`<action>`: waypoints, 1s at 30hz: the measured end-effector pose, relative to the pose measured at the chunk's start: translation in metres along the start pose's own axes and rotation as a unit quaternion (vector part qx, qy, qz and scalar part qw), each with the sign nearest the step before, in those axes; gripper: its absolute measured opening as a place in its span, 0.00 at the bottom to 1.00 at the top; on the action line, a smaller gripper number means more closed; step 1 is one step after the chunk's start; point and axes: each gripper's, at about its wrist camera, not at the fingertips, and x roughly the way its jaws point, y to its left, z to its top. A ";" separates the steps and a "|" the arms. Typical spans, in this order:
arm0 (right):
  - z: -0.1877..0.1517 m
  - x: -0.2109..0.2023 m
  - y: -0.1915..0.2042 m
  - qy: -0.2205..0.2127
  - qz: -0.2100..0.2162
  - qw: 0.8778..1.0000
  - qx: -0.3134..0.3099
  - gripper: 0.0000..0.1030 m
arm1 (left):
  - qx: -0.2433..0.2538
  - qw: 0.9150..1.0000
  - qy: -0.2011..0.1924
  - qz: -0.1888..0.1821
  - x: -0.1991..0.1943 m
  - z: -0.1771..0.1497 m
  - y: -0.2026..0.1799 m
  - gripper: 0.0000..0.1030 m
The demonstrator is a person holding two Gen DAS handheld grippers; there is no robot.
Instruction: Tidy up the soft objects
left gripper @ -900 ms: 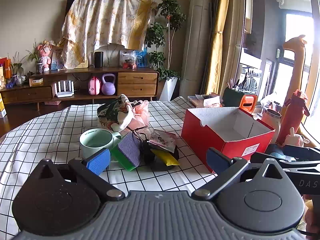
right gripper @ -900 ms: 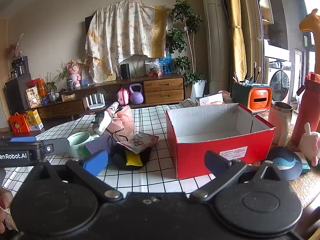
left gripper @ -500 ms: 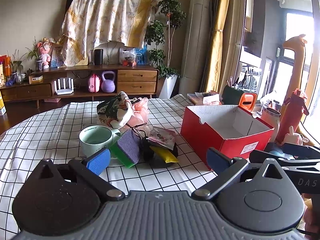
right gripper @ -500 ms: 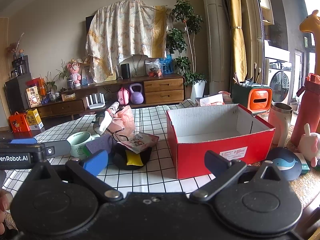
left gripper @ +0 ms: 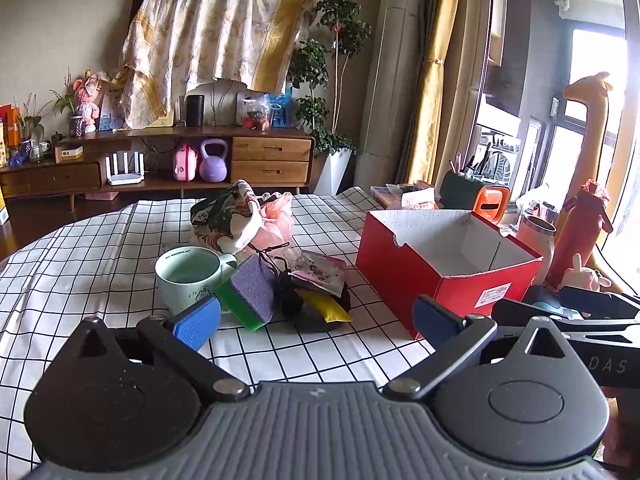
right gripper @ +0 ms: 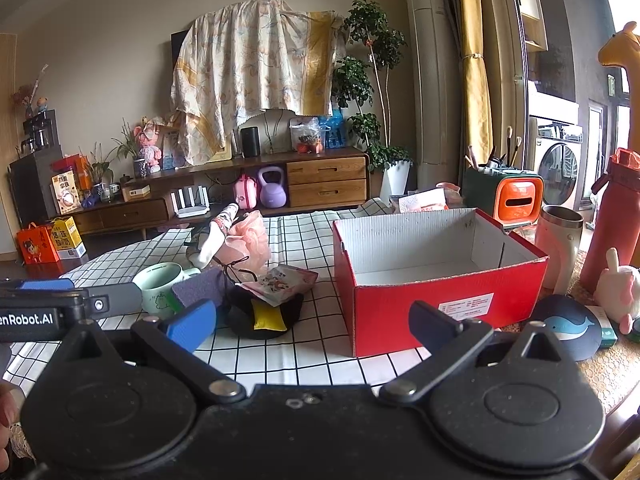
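Wooden sideboard (left gripper: pixel 168 160), yellow curtain (left gripper: pixel 436 80)

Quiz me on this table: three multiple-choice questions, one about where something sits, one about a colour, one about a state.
1. Where is the mug relative to the red box, seen from the left camera?
A. inside it
B. to its left
C. behind it

2. What colour is the top face of the sponge?
A. purple
B. orange
C. white

3. What is in the red box?
A. socks
B. a mug
C. nothing visible

Answers: 1 B, the soft pile lies between them; 2 A, purple above a green layer; 3 C, only bare white walls and floor show.
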 end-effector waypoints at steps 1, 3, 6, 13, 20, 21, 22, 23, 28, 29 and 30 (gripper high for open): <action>0.000 0.000 0.000 0.000 0.000 1.000 0.000 1.00 | -0.001 1.000 0.000 -0.001 0.000 0.000 0.001 1.00; 0.000 0.000 0.000 0.000 0.000 1.000 0.000 1.00 | -0.003 1.000 0.000 -0.002 -0.001 0.000 0.001 1.00; 0.000 0.000 0.000 0.000 0.000 1.000 0.000 1.00 | -0.001 1.000 -0.001 -0.001 -0.001 0.000 0.000 1.00; 0.003 -0.005 0.001 -0.003 -0.002 1.000 -0.001 1.00 | -0.002 1.000 -0.007 0.001 -0.005 0.002 0.000 1.00; 0.004 -0.010 0.002 -0.016 -0.004 1.000 -0.003 1.00 | 0.000 1.000 -0.015 0.000 -0.010 0.004 -0.001 1.00; 0.004 -0.011 0.002 -0.018 -0.004 1.000 -0.004 1.00 | 0.001 1.000 -0.017 0.000 -0.011 0.004 -0.001 1.00; 0.004 -0.011 0.002 -0.019 -0.004 1.000 -0.004 1.00 | 0.002 1.000 -0.019 0.000 -0.012 0.004 -0.002 1.00; 0.003 -0.011 0.002 -0.019 -0.005 1.000 -0.004 1.00 | 0.004 1.000 -0.020 0.000 -0.013 0.004 -0.002 1.00; 0.004 -0.012 0.002 -0.021 -0.005 1.000 -0.004 1.00 | 0.004 1.000 -0.027 -0.002 -0.016 0.006 -0.001 1.00; 0.004 -0.013 0.002 -0.022 -0.005 1.000 -0.004 1.00 | 0.004 1.000 -0.028 -0.003 -0.017 0.006 -0.001 1.00; 0.005 -0.014 0.002 -0.023 -0.005 1.000 -0.004 1.00 | 0.005 1.000 -0.029 -0.003 -0.018 0.006 -0.001 1.00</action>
